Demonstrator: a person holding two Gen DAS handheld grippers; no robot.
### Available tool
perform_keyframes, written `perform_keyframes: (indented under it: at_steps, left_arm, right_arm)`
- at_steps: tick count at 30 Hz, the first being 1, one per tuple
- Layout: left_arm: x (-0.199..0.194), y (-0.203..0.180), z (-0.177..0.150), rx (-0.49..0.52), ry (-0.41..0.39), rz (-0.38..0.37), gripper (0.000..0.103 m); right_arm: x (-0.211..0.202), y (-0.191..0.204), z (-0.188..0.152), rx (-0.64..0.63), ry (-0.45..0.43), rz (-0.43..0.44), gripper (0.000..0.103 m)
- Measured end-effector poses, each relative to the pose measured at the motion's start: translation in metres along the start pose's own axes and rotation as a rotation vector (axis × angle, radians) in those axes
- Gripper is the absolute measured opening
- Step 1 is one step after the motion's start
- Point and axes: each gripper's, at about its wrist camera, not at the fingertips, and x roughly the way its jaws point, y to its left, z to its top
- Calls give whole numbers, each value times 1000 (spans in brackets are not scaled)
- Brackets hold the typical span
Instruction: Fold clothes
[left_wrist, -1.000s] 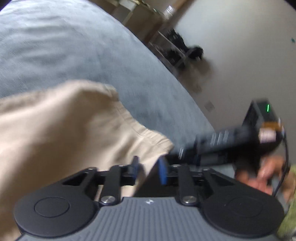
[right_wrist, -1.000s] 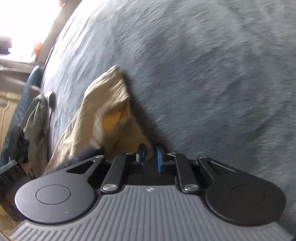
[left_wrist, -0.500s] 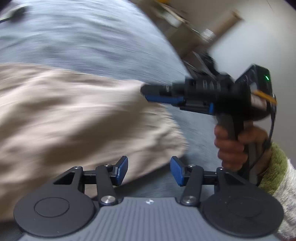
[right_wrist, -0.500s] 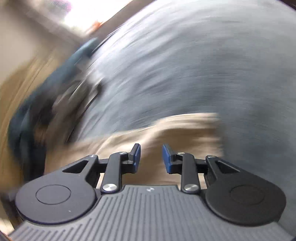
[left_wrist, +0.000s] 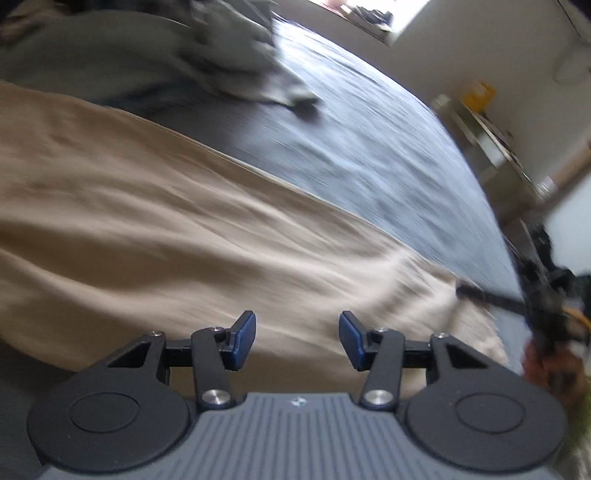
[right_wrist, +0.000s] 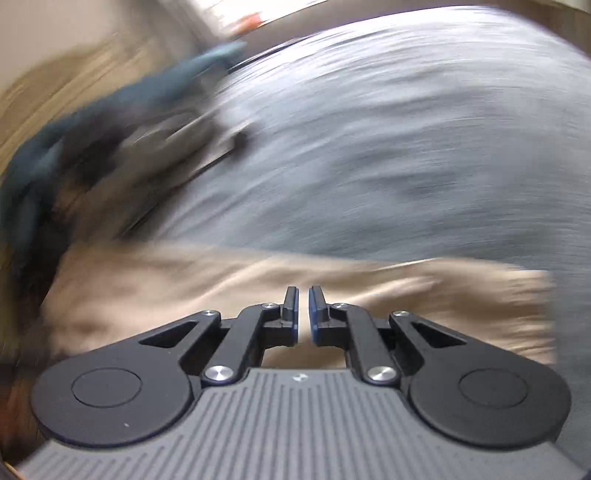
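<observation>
A: A second ago we had both grippers pinched on the tan cloth (left_wrist: 155, 221). Now our left gripper (left_wrist: 297, 339) has let go, and its blue fingers (left_wrist: 243, 338) stand wide apart with nothing between them.

B: And our right gripper (right_wrist: 303, 314)? Half a second ago its fingers were spread. Now they are almost together, with only a thin gap.

A: Is there cloth in that gap?

B: We cannot tell. The picture is too smeared, and we see only tan behind the tips.

A: How does the cloth look now?

B: A second ago it was bunched up and lifted. Now it lies spread out low and long on the grey bed cover (left_wrist: 369, 155). It is light tan, soft, with long wrinkles running across it. One straight edge runs slantwise from the upper left down to the right.

A: In the right wrist view the tan cloth (right_wrist: 258, 277) is a wide band just past our fingers.

B: We see a grey-green garment (left_wrist: 236, 62) heaped farther up the bed, apart from the tan one.

A: And dark blue cloth (right_wrist: 48, 162) at the left edge of the bed, all blurred.
</observation>
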Motion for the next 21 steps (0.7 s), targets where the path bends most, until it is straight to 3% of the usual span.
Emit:
perform_keyframes:
  at_steps: [3, 4, 6, 8, 9, 11, 12, 14, 17, 19, 21]
  left_arm:
    - [-5, 36, 17, -18, -57, 37, 50]
    - [-4, 48, 23, -22, -60, 41, 51]
    - [7, 72, 34, -28, -38, 48, 53]
    - [19, 92, 40, -33, -17, 63, 52]
    - [23, 101, 43, -40, -11, 52, 52]
    - [22, 113, 47, -54, -11, 8, 51]
    - [21, 117, 50, -58, -13, -14, 51]
    - [15, 120, 54, -47, -22, -47, 52]
    - [15, 125, 61, -20, -33, -82, 52]
    - [20, 130, 69, 14, -31, -86, 52]
    - [29, 133, 78, 58, -26, -84, 52]
  right_arm:
    - [47, 63, 4, -244, 63, 42, 6]
    - [67, 76, 10, -274, 78, 62, 6]
    - [113, 91, 23, -272, 123, 71, 6]
    - [144, 99, 27, -306, 147, -35, 0]
    - [152, 100, 30, -309, 120, -103, 0]
    - [152, 100, 46, -195, 62, -186, 1]
    - [147, 103, 53, -140, 35, -217, 7]
    - [136, 125, 56, -174, 24, -179, 7]
    - [150, 170, 46, -274, 128, -95, 6]
    - [175, 188, 38, -308, 198, -108, 5]
    - [209, 184, 40, -260, 209, -193, 0]
